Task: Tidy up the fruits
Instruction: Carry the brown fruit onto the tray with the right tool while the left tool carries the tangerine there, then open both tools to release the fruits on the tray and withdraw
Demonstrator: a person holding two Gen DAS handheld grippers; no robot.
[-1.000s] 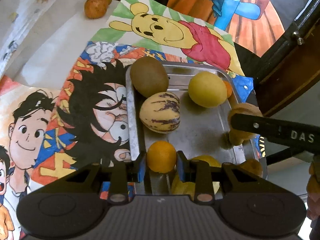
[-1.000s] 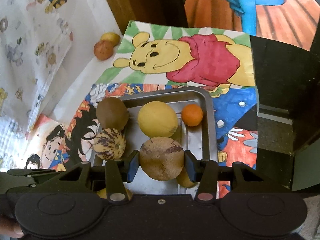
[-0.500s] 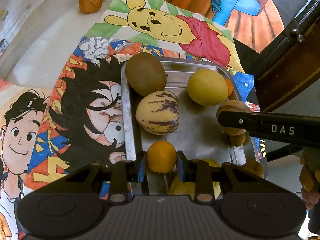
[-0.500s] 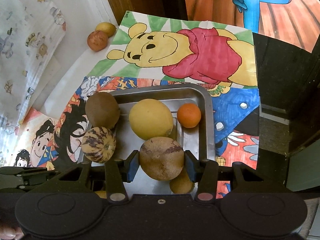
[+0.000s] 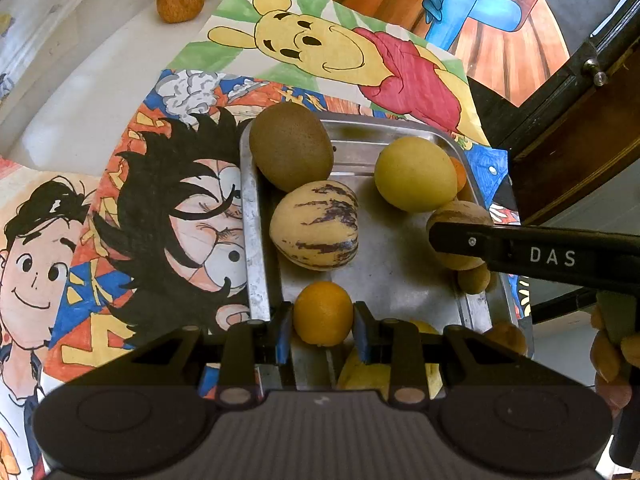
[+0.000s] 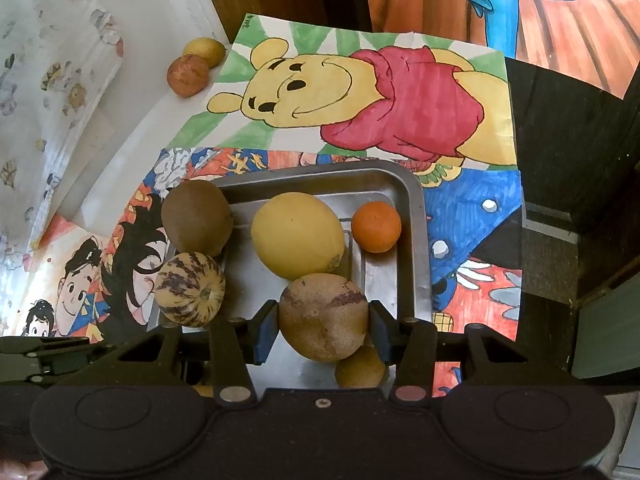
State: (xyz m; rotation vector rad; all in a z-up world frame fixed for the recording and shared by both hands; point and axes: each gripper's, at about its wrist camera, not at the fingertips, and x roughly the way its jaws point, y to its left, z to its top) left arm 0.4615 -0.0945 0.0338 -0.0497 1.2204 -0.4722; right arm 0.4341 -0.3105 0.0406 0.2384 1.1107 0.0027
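Steel tray (image 5: pixel 253 216) on the desk carries the fruit, above which the left tongs (image 5: pixel 323 326) pinch a small orange (image 5: pixel 323 312) at its near end while the right tongs (image 6: pixel 323 326) clamp wider on a brown mottled fruit (image 6: pixel 323 316) beside a yellow one (image 6: pixel 298 236).

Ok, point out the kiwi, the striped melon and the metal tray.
kiwi (image 5: pixel 291 146), left wrist view, middle of its brown skin.
striped melon (image 5: pixel 314 230), left wrist view, centre of its side.
metal tray (image 6: pixel 416 248), right wrist view, right rim.
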